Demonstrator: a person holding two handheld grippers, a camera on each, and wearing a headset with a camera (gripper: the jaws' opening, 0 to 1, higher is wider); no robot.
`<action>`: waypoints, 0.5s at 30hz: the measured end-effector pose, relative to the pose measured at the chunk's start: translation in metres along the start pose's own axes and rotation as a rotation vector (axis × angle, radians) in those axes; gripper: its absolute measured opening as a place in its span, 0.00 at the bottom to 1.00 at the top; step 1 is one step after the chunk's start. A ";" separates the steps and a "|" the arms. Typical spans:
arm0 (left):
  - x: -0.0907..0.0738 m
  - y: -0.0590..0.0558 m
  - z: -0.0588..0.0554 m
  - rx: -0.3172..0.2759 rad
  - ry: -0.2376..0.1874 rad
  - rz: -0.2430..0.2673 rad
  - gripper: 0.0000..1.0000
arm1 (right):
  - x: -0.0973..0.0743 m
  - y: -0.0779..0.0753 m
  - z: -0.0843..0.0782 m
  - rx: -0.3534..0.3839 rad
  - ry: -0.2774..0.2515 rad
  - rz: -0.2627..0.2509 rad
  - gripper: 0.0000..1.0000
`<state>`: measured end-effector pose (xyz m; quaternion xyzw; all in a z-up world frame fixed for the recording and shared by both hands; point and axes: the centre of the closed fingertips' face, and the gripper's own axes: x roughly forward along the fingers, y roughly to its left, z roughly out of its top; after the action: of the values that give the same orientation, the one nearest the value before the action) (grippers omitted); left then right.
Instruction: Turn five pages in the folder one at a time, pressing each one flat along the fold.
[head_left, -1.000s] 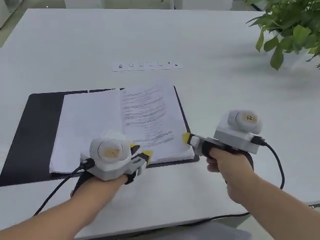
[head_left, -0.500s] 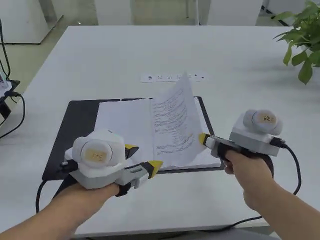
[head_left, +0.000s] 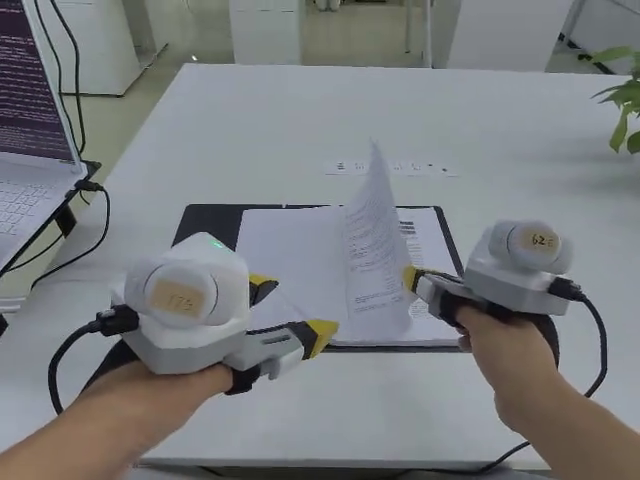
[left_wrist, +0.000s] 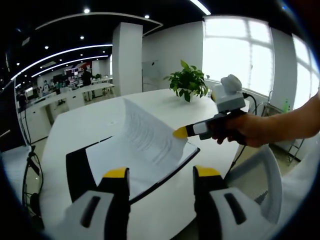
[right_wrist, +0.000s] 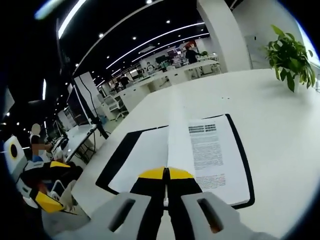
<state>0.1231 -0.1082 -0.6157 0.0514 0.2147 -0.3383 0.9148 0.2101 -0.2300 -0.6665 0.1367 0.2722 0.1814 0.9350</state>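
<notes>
A black folder (head_left: 197, 226) lies open on the white table with white sheets on both halves. One printed page (head_left: 374, 250) stands nearly upright over the fold. My right gripper (head_left: 409, 279) is shut on that page's lower outer edge; in the right gripper view the jaws (right_wrist: 166, 174) meet on the sheet (right_wrist: 176, 131), seen edge-on. My left gripper (head_left: 292, 312) hovers open above the folder's near left corner, holding nothing. In the left gripper view its jaws (left_wrist: 161, 172) stand apart, facing the lifted page (left_wrist: 145, 140) and the right gripper (left_wrist: 182, 132).
A laptop (head_left: 22, 130) and cables (head_left: 88, 205) sit at the table's left edge. A white power strip (head_left: 395, 167) lies beyond the folder. A potted plant (head_left: 625, 100) stands at the far right. Bare table surrounds the folder.
The right gripper has lifted the right-hand page from nearly flat to upright over the fold. The left gripper has risen slightly. The head camera has shifted.
</notes>
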 end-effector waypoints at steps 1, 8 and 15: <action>-0.003 0.002 0.001 0.003 -0.004 0.003 0.50 | 0.001 0.004 0.000 -0.009 0.003 0.001 0.00; -0.024 0.027 0.003 0.004 -0.026 0.055 0.52 | 0.015 0.038 0.001 -0.103 0.017 0.023 0.00; -0.046 0.056 -0.004 -0.044 -0.039 0.108 0.53 | 0.035 0.077 -0.003 -0.160 0.042 0.068 0.00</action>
<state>0.1268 -0.0368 -0.6029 0.0360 0.2012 -0.2845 0.9366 0.2159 -0.1458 -0.6579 0.0668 0.2717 0.2370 0.9304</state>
